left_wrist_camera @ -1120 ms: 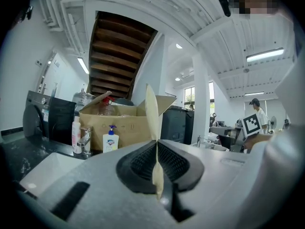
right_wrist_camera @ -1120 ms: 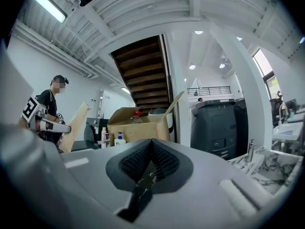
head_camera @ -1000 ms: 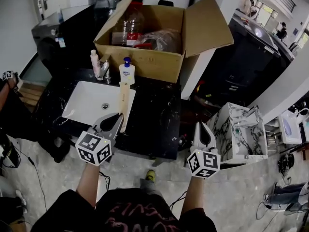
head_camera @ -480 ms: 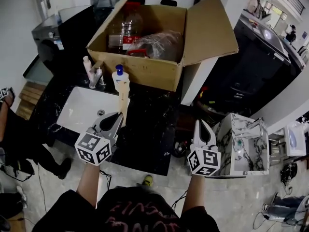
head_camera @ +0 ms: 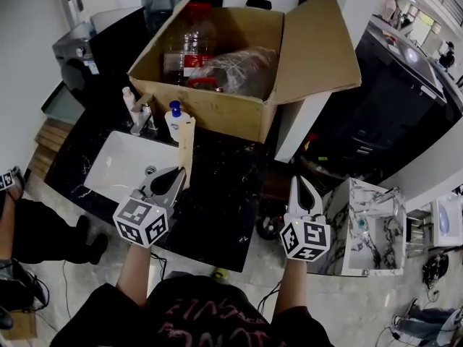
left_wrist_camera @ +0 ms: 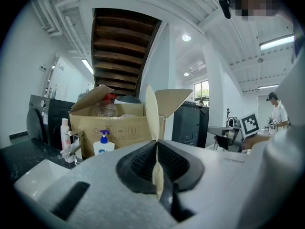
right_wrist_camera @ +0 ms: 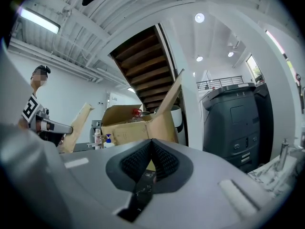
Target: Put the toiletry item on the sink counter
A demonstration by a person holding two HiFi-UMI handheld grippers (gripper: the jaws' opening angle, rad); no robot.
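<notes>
The left gripper (head_camera: 176,176) had its ribbed black pads clamped on the toiletry item (head_camera: 187,147), a long, flat, pale tan strip with a matte, board-like surface and squared ends. Seen from the head view, it rose out of the jaws and leaned away from the person, its far end level with the soap bottle (head_camera: 173,121). It hung in the air above the right rim of the sink (head_camera: 108,166), not resting on anything. In the left gripper view the strip (left_wrist_camera: 151,113) showed edge-on, a very thin cream blade pinched between the two pads. The right gripper view caught its broad face (right_wrist_camera: 76,127) off to the left.

The right gripper (head_camera: 302,186) was held beyond the counter's right edge, its pads pressed together with nothing between them.

The counter (head_camera: 224,186) was glossy black stone with fine white veining, and the sink set into it was a smooth white rectangle with rounded corners. A metal faucet (head_camera: 142,114) and a slim pale bottle (head_camera: 128,96) stood behind the basin, beside the white soap bottle with its blue pump. Behind them sat an open brown cardboard box (head_camera: 217,108), flaps up, holding a clear plastic bottle (head_camera: 187,45) and crumpled clear plastic (head_camera: 235,67).
</notes>
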